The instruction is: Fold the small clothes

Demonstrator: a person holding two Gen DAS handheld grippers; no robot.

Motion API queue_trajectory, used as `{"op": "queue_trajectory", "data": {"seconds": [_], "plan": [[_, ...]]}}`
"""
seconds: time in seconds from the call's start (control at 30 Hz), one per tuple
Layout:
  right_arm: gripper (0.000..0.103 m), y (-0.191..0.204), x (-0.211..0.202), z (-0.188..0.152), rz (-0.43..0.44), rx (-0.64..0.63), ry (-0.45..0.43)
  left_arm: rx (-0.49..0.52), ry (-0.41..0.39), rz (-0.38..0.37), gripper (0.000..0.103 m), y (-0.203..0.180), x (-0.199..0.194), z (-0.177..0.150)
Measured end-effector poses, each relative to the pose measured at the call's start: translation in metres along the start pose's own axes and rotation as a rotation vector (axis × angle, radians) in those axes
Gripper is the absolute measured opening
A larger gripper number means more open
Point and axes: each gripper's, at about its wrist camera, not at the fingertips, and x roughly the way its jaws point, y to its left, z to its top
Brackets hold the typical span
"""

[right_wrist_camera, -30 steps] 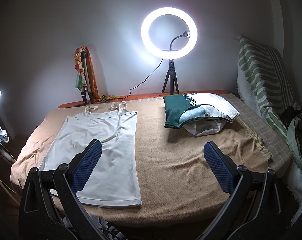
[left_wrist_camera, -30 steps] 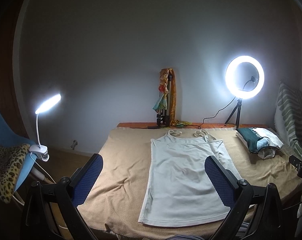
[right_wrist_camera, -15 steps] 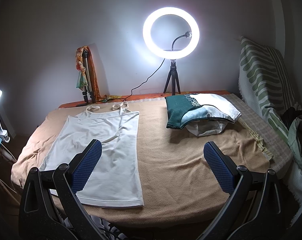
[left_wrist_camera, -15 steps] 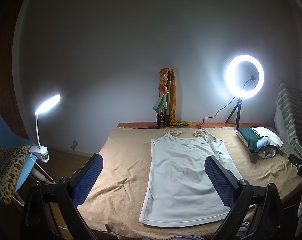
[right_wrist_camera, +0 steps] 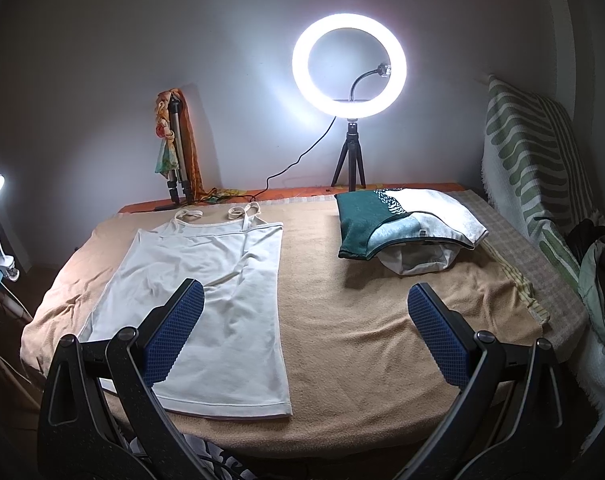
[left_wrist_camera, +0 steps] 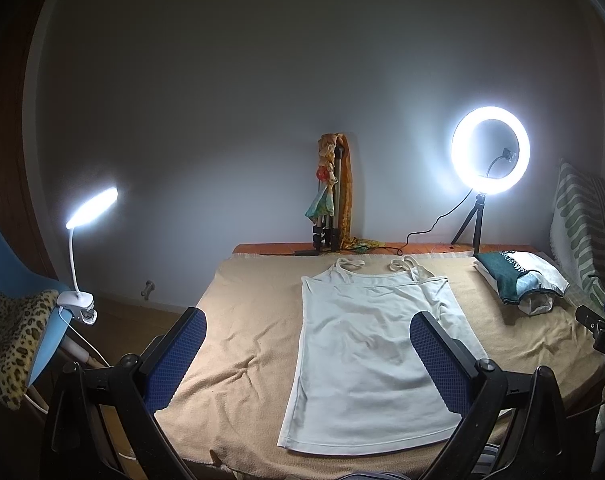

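Observation:
A white strappy camisole [left_wrist_camera: 374, 352] lies flat and unfolded on the tan blanket [left_wrist_camera: 246, 344], straps toward the wall, hem toward me. It also shows in the right wrist view [right_wrist_camera: 206, 300]. My left gripper [left_wrist_camera: 306, 320] is open and empty, held above the near edge, its right blue pad over the camisole. My right gripper [right_wrist_camera: 302, 300] is open and empty, its left pad over the camisole's right half.
A pile of folded clothes [right_wrist_camera: 406, 224], green and white, sits at the back right. A ring light on a tripod [right_wrist_camera: 348, 68], a folded tripod with scarves [right_wrist_camera: 176, 148], a clip lamp [left_wrist_camera: 86, 216] on the left, a striped cloth [right_wrist_camera: 534, 152] on the right.
Both grippers have drifted slightly; the camisole and clothes pile have not moved. Both stay open.

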Motion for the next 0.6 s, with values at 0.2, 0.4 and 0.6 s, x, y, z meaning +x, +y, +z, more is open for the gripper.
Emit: {"op": "queue_trajectory", "data": {"seconds": [0.2, 0.4, 0.6], "plan": [[0.103, 0.003, 0.002, -0.001, 0.012, -0.016, -0.005, 0.0, 0.005, 0.002, 0.103, 0.0, 0.003, -0.002], [0.103, 0.013, 0.008, 0.003, 0.034, -0.041, -0.006, -0.002, 0.018, 0.012, 0.103, 0.001, 0.01, -0.006], [0.103, 0.029, 0.02, 0.013, 0.088, -0.061, -0.006, -0.003, 0.033, 0.027, 0.102, 0.007, 0.018, -0.013]]}}
